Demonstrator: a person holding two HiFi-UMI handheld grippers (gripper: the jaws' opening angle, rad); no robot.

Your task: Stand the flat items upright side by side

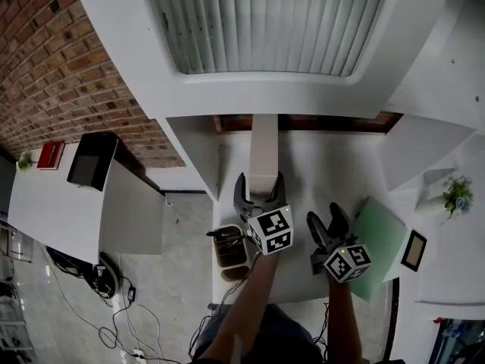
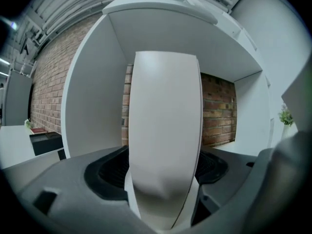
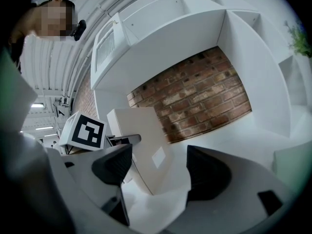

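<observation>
A white flat book [image 1: 264,146] stands upright on the white shelf surface [image 1: 326,165], running from the brick back wall toward me. My left gripper [image 1: 260,184] has its jaws on either side of the book's near end. In the left gripper view the book [image 2: 165,130] fills the gap between the ribbed pads [image 2: 109,169], which do not appear to press on it. My right gripper [image 1: 326,217] hovers to the right, open and empty. Its own view shows the book [image 3: 144,140] ahead on the left. A green flat item [image 1: 383,237] lies flat at the right.
White shelf side walls [image 1: 193,146] close in the bay on the left and right. A brown holder with tools [image 1: 231,249] sits off the left front corner. A framed picture [image 1: 414,250] and a small plant [image 1: 457,193] stand at the far right.
</observation>
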